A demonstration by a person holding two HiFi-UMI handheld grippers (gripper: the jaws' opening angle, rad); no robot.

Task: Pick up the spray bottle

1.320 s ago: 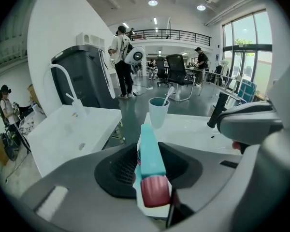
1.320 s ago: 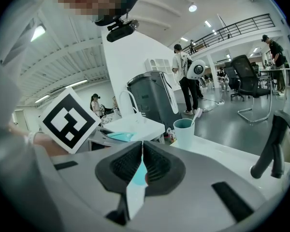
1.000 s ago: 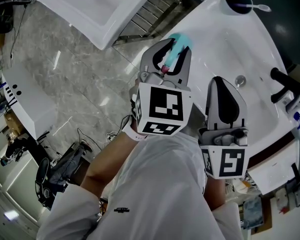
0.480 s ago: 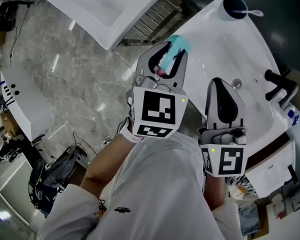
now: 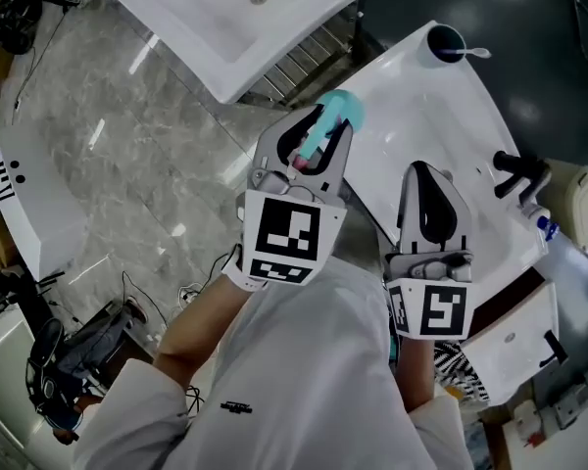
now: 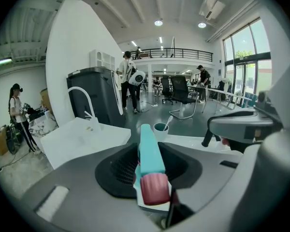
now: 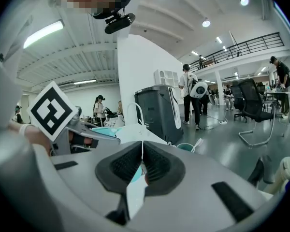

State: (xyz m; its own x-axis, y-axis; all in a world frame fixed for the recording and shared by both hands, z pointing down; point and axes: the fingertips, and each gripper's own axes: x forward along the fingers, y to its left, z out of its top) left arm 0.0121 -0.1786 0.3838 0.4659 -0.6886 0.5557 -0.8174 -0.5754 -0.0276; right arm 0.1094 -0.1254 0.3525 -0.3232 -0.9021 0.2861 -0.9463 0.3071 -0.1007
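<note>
The spray bottle (image 5: 335, 114) has a teal body and a pink neck. It lies lengthwise between the jaws of my left gripper (image 5: 318, 130), which is shut on it, held in the air above the near-left edge of the white washbasin (image 5: 412, 116). In the left gripper view the bottle (image 6: 148, 151) runs forward between the dark pads (image 6: 117, 166), pink end towards the camera. My right gripper (image 5: 426, 176) hovers over the basin's near side, its pads (image 7: 128, 162) pressed together with nothing between them.
A dark cup with a toothbrush (image 5: 447, 42) stands at the basin's far end, a black tap (image 5: 515, 171) on its right. A second white basin (image 5: 225, 13) and a metal rack (image 5: 304, 52) lie beyond, over marble floor (image 5: 127, 164). People and office chairs stand far off.
Both grippers have risen, the left one carrying the spray bottle up with it. The basin and floor have slid down and right in the head view.
</note>
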